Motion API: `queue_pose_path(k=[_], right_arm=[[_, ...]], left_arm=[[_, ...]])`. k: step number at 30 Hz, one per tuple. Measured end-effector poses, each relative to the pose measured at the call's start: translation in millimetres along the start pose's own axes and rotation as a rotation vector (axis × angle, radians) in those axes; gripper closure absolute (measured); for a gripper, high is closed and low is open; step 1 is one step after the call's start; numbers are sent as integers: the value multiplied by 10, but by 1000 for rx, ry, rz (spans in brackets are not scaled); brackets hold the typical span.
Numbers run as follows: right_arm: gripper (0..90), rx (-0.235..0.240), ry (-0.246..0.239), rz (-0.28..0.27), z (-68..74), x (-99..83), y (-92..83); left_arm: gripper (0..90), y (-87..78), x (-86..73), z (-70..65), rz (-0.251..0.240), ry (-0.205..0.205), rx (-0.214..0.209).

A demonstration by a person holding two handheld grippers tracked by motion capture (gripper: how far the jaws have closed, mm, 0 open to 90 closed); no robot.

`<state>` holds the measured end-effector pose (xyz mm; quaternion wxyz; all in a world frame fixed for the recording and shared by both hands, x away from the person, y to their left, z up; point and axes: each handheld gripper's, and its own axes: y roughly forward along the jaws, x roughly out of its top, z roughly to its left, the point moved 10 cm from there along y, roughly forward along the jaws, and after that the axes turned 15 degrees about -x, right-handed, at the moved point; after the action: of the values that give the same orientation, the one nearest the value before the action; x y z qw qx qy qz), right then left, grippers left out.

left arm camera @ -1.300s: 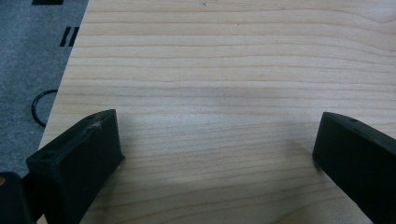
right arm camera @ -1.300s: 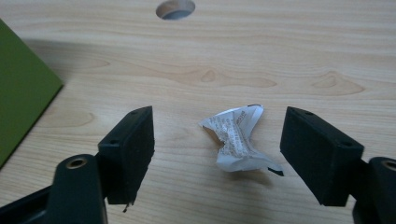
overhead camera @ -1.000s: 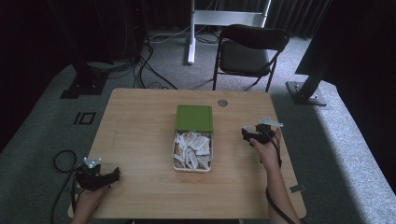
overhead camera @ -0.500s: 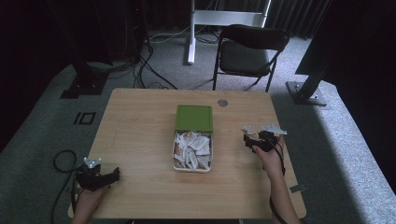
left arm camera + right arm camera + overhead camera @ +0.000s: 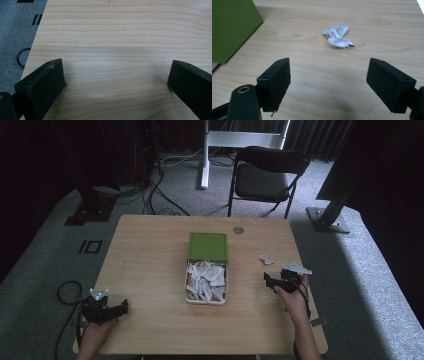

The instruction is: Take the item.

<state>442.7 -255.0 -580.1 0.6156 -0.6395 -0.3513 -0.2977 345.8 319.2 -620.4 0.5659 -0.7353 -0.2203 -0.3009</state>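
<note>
A white box (image 5: 206, 295) full of several white-and-orange packets sits mid-table, its green lid (image 5: 208, 246) lying just behind it. One crumpled white packet (image 5: 265, 259) (image 5: 337, 35) lies loose on the wood to the right of the lid. My right gripper (image 5: 267, 280) (image 5: 328, 82) hovers a short way nearer the front edge than that packet, open, with nothing between its jaws; the lid's green corner (image 5: 232, 27) shows at that view's left. My left gripper (image 5: 122, 308) (image 5: 116, 81) rests at the front left corner, open over bare wood.
A wooden table (image 5: 150, 255) carries a small round grey disc (image 5: 238, 229) near its back edge. Behind the table stand a black folding chair (image 5: 267, 175) and a white stand (image 5: 205, 155). Cables lie on the grey carpet at the left.
My right gripper has drawn back toward the front edge, away from the loose packet, which now lies free on the table. The left gripper has stayed put.
</note>
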Motion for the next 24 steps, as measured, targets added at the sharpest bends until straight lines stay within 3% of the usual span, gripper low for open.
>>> queue_pose_path(k=[11,24], right_arm=[[192,19,-27,-10,-47,-150,-204],[179,91,-100,37,19,-462,-317]], left_arm=[[16,0,0,0,0,0,0],[16,0,0,0,0,0,1]])
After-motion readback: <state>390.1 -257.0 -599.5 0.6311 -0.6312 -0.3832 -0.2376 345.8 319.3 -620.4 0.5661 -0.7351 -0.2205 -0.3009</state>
